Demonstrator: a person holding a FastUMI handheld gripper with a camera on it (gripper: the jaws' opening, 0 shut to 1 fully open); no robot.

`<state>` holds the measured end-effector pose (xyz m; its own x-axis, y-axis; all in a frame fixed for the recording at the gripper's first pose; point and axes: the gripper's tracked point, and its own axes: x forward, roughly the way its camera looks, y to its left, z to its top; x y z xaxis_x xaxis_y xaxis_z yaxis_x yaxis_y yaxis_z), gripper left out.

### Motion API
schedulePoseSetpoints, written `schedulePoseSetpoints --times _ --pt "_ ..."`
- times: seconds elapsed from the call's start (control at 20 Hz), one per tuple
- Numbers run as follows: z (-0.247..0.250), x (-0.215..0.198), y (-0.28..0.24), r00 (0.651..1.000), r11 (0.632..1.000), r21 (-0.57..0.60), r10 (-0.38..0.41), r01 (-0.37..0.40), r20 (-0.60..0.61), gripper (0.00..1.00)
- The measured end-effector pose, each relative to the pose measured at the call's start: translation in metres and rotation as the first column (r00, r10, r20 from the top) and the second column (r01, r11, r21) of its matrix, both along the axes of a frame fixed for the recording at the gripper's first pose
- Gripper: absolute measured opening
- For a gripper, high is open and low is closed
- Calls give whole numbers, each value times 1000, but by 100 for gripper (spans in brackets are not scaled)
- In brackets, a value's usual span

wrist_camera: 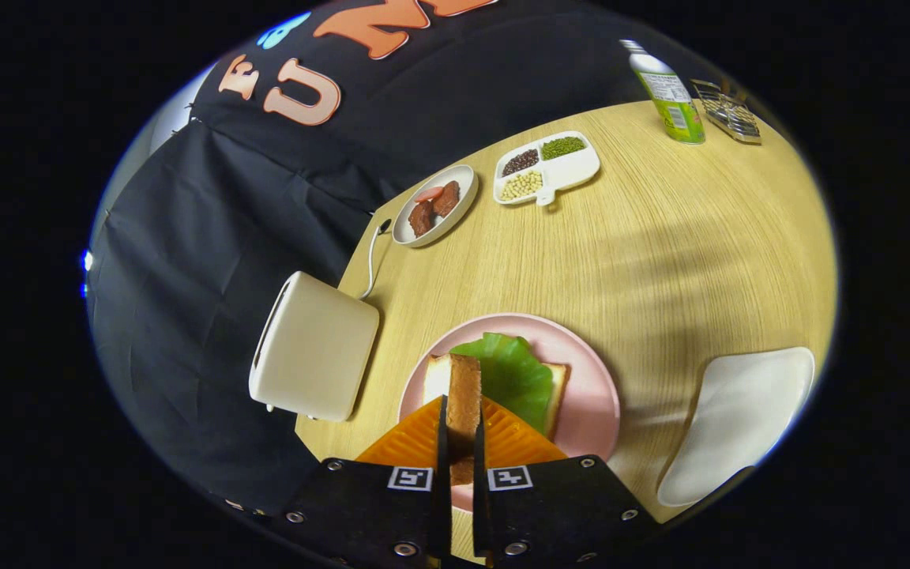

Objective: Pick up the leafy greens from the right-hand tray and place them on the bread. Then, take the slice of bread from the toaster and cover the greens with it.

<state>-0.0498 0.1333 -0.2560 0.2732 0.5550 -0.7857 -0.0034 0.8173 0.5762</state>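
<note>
Crusty bread slice clamped edge-on in tongs — above ruffled greens, round pink plate.

Claw: black mounts, silver screws, square black-white markers, ribbed fingers.

Lower bread mostly under greens; held slice partly behind fingers.

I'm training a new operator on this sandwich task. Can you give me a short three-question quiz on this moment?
1. True or false: the greens already lie on the bread on the pink plate.
2. What is the gripper shut on?
3. The toaster stands: A) beside the pink plate, B) beside the bottle.

Key: 1 true; 2 a bread slice, held on edge; 3 A.
</note>
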Motion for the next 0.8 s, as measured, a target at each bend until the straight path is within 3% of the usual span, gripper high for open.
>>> schedulePoseSetpoints --times 0.45,0.8 --pt "-19 -7 -18 998 995 -98 42 -37 53 14" --pt "-23 -2 -27 994 986 -164 44 -26 103 42"
